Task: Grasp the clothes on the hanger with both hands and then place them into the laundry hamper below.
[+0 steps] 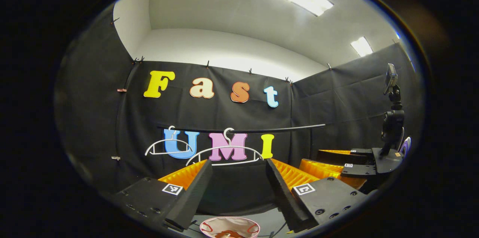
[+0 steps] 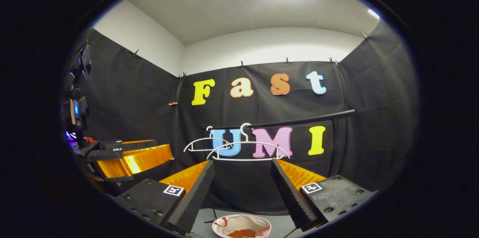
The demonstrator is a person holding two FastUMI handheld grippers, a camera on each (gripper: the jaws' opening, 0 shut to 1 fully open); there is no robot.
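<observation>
- Left gripper (image 1: 239,189): fingers spread apart, grasping nothing, aimed at the rail (image 1: 243,130).
- Two bare white hangers (image 1: 224,153) hang there; no clothes on them.
- Hamper (image 1: 229,227) sits below, with reddish-brown cloth inside: soft, light, limp; pinch a bunched fold.
- Right gripper (image 2: 243,189): fingers likewise released.

Below my fingers the grey floor (image 2: 204,218) carries a round laundry hamper (image 2: 241,226) with a pale lining, reddish cloth lying inside it. Above, a dark rail (image 2: 299,121) carries two bare white hangers (image 2: 247,152).
</observation>
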